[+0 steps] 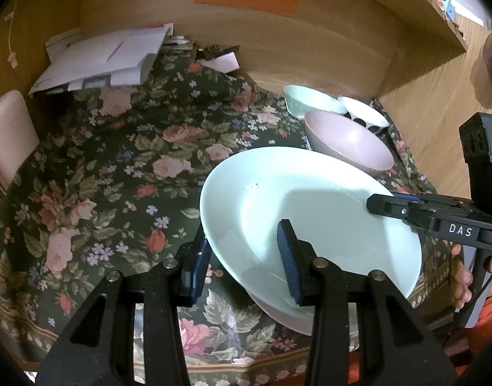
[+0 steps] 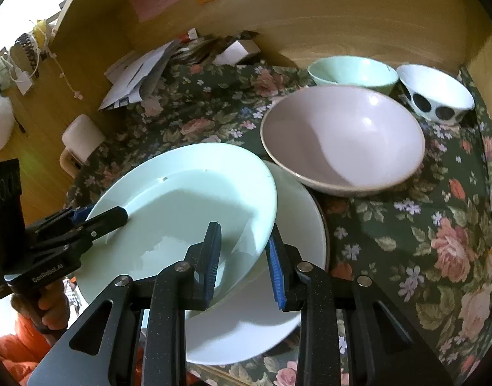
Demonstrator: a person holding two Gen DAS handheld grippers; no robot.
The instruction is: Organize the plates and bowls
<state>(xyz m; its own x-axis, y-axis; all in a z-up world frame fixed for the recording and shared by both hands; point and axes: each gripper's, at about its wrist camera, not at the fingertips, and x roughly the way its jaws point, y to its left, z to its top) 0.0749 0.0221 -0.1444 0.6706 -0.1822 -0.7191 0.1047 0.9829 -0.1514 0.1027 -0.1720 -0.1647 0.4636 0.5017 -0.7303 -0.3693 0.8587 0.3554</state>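
Note:
A pale green plate (image 1: 310,212) (image 2: 181,212) hangs tilted over a white plate (image 2: 278,289) (image 1: 291,317) on the floral cloth. My left gripper (image 1: 246,260) (image 2: 98,222) straddles the green plate's rim, one finger on top and one beneath. My right gripper (image 2: 242,257) (image 1: 387,206) straddles the opposite rim the same way. Both look closed on the rim. A pink bowl (image 2: 342,141) (image 1: 349,141), a mint bowl (image 2: 352,74) (image 1: 310,101) and a white bowl with black dots (image 2: 436,93) (image 1: 365,115) stand behind.
The floral cloth (image 1: 117,173) (image 2: 423,225) covers the table inside a wooden alcove. Papers and envelopes (image 1: 104,61) (image 2: 139,74) lie at the back. A white block (image 1: 7,135) (image 2: 81,138) stands at the left edge.

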